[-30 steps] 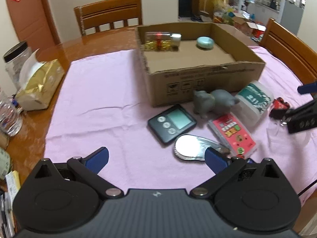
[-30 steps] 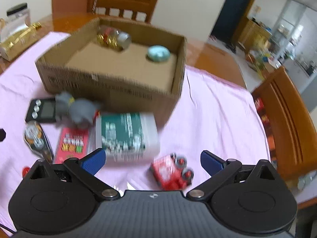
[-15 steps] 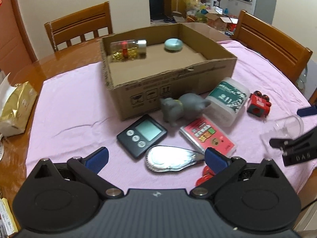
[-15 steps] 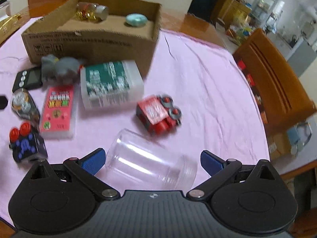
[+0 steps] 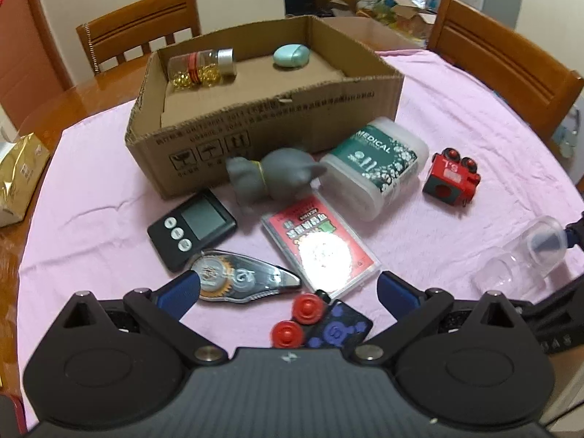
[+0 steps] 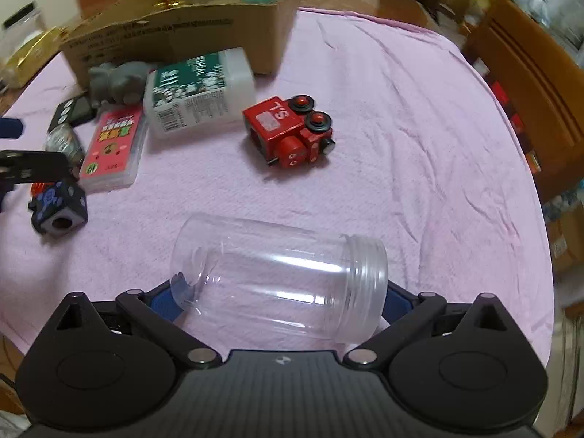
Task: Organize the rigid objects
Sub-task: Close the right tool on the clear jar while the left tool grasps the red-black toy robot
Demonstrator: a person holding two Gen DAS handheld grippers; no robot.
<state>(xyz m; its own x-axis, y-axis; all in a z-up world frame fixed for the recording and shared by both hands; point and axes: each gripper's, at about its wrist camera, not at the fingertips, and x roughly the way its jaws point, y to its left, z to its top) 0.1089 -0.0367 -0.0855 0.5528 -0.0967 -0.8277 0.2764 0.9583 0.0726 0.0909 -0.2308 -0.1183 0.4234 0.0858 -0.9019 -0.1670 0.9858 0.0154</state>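
Observation:
A clear plastic jar (image 6: 281, 277) lies on its side between the open fingers of my right gripper (image 6: 279, 297); it also shows in the left wrist view (image 5: 525, 255). My left gripper (image 5: 288, 288) is open over a dark blue toy block with red wheels (image 5: 321, 325), also in the right wrist view (image 6: 58, 206). A cardboard box (image 5: 262, 127) holds a small bottle (image 5: 202, 67) and a teal case (image 5: 292, 54). In front lie a grey cat figure (image 5: 272, 175), a timer (image 5: 193, 228), a correction tape (image 5: 237, 277), a red card case (image 5: 319, 244), a medical tub (image 5: 376, 166) and a red toy train (image 6: 290, 131).
A pink cloth (image 6: 401, 116) covers the wooden table. Wooden chairs stand behind (image 5: 142, 25) and to the right (image 5: 503, 62). A gold packet (image 5: 18, 175) lies at the left table edge.
Both grippers have drawn back and lower toward the near table edge. The clear jar now sits between the right fingers, and the blue toy block has come into view under the left gripper.

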